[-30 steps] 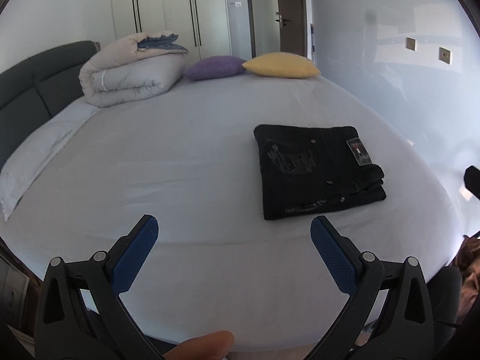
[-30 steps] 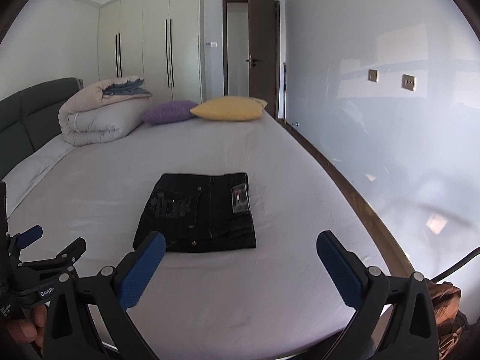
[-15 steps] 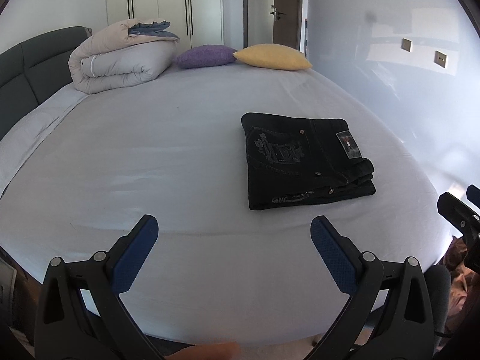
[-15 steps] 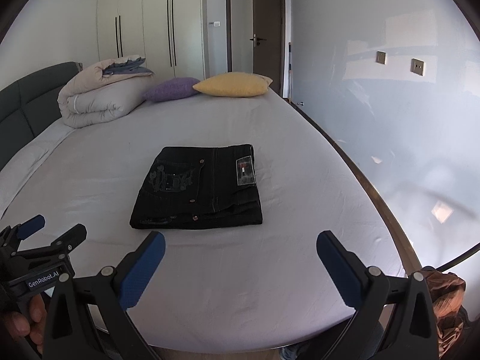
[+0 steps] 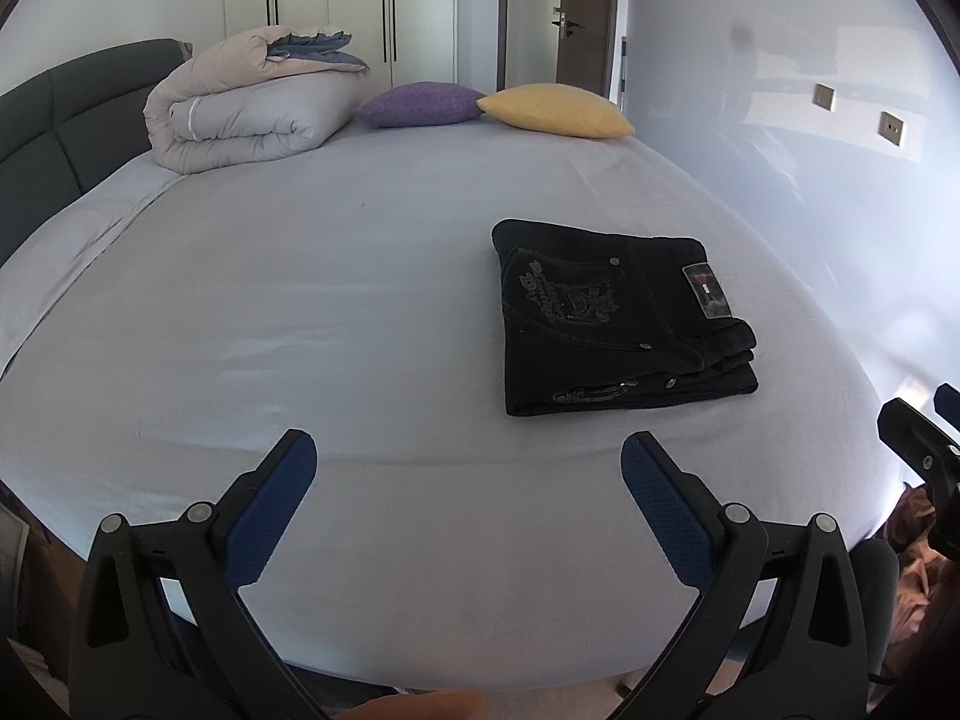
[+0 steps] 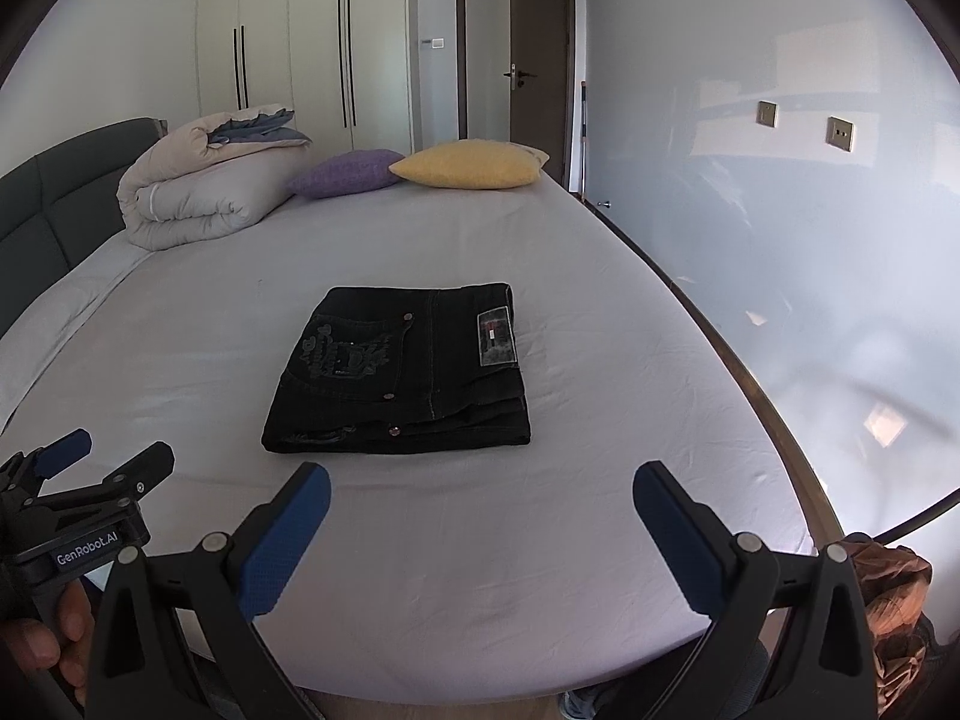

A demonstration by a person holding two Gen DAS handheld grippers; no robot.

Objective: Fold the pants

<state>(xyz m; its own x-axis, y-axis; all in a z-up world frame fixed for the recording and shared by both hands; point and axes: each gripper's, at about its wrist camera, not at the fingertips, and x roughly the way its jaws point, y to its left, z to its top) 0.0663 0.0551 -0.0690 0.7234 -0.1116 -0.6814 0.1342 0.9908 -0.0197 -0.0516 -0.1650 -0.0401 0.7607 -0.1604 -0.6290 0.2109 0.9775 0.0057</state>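
Observation:
The black pants point(image 5: 618, 324) lie folded into a compact rectangle on the bed, back pocket and label facing up. They also show in the right wrist view point(image 6: 402, 372). My left gripper point(image 5: 468, 468) is open and empty, held over the near edge of the bed, left of the pants. My right gripper point(image 6: 480, 498) is open and empty, just in front of the pants and apart from them. The left gripper also shows at the left edge of the right wrist view point(image 6: 102, 456).
The bed point(image 5: 300, 312) has a pale sheet. A rolled duvet point(image 5: 240, 114), a purple pillow point(image 5: 420, 105) and a yellow pillow point(image 5: 558, 111) lie at its far end. A dark headboard point(image 5: 54, 132) is on the left, a wall on the right.
Both grippers have drawn back and levelled; the pants now sit a little farther and more centred. The pants themselves have not moved.

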